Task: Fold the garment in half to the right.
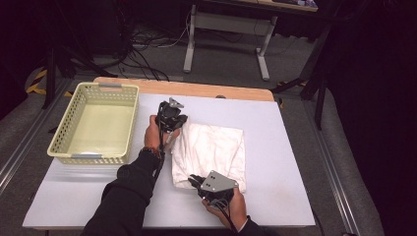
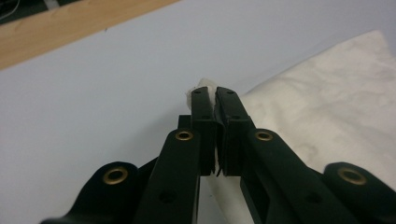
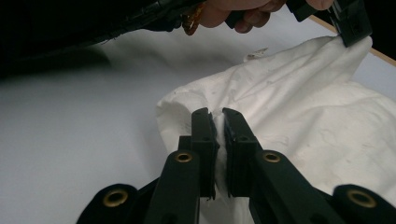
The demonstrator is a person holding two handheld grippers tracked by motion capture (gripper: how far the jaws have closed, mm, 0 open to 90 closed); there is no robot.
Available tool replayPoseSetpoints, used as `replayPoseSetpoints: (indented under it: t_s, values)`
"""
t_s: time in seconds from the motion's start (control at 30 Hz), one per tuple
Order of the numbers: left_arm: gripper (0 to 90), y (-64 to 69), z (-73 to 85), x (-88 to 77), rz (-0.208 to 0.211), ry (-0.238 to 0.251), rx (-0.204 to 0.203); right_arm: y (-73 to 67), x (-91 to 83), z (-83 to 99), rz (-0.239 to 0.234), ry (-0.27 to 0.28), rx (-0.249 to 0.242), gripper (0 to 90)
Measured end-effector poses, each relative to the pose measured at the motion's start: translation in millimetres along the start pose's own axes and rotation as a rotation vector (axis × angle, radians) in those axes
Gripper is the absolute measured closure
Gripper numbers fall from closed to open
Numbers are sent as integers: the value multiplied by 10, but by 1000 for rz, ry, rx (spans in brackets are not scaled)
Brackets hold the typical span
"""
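White cloth [image 1: 209, 152] lies folded mid-table, toward the near edge. Empty basket [image 1: 93, 123] sits at the far left corner, well apart, nothing blocking. Left gripper [image 1: 169, 129] pinches the cloth's far left corner, jaws nearly closed on fabric [image 2: 200, 88]. Right gripper [image 1: 193, 182] clamps the near left corner, jaws narrow, cloth between them [image 3: 219, 116]. Table [image 1: 275, 147] otherwise bare.
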State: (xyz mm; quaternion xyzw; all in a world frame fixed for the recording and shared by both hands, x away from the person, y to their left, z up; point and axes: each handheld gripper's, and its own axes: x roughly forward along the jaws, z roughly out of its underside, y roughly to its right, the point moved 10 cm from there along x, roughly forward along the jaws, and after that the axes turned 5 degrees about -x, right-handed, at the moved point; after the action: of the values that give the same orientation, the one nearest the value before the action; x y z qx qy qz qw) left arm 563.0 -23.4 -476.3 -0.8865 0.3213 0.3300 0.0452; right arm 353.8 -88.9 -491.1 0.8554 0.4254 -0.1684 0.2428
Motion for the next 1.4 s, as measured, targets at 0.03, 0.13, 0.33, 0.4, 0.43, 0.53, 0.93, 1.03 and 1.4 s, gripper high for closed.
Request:
replayPoseSetpoints:
  t_s: [0.03,0.13,0.33,0.4,0.43,0.53,0.93,1.03,1.4]
  values:
    - [868,46,-40,9,6,4,8,21,-35,-2,5,8,14,849]
    - [868,189,-152,51,25,15,39,92,-140,-7,32,29,33,849]
    - [868,507,-306,194,69,12,91,194,-352,39,76,54,78,848]
    - [868,614,-342,258,84,8,113,223,-419,77,91,54,95,848]
    - [867,668,-356,289,90,5,123,234,-449,100,94,52,102,848]
    - [865,781,-387,362,107,6,129,271,-527,189,115,38,120,848]
    - [647,1211,-515,435,160,65,173,445,-748,516,169,-21,172,844]
    - [579,1153,-519,260,127,91,215,491,-782,641,175,-56,204,839]
    - [411,1033,253,-319,133,69,283,556,-903,707,207,-76,208,532]
